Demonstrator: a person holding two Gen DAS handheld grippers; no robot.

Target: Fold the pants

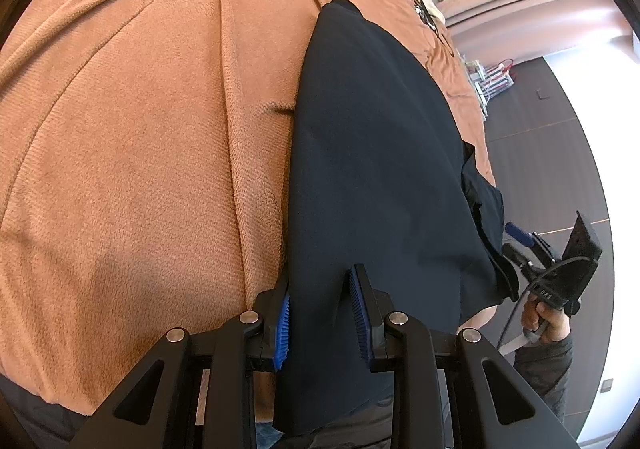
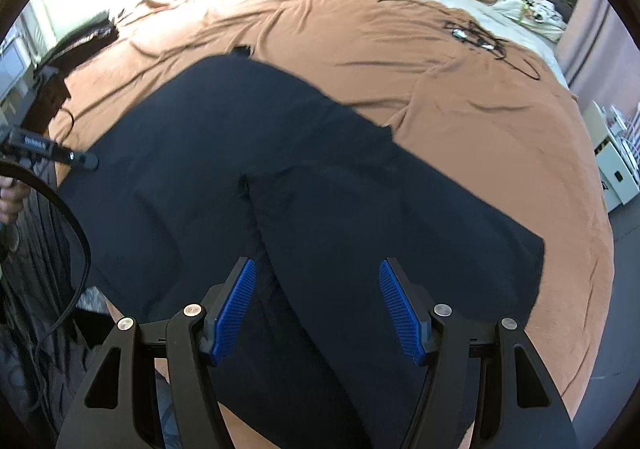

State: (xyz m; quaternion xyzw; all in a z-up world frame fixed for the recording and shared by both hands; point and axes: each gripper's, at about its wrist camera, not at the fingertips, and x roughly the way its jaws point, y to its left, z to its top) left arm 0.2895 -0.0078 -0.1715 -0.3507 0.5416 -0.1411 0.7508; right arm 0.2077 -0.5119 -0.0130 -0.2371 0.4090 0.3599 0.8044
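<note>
Right wrist view: dark pants (image 2: 280,177) lie spread on the orange bedspread (image 2: 480,97), right gripper (image 2: 316,309) jaws wide above them, left gripper (image 1: 320,313) part-open astride an edge, soft, limp, light fabric, likely best pinched at hem or waistband corners.

The left gripper (image 1: 320,313) has its jaws parted, blue pads (image 1: 357,305) facing each other. The right gripper (image 2: 318,305) is spread wider (pads well apart). The right hand (image 1: 540,323) grips its handle.
</note>
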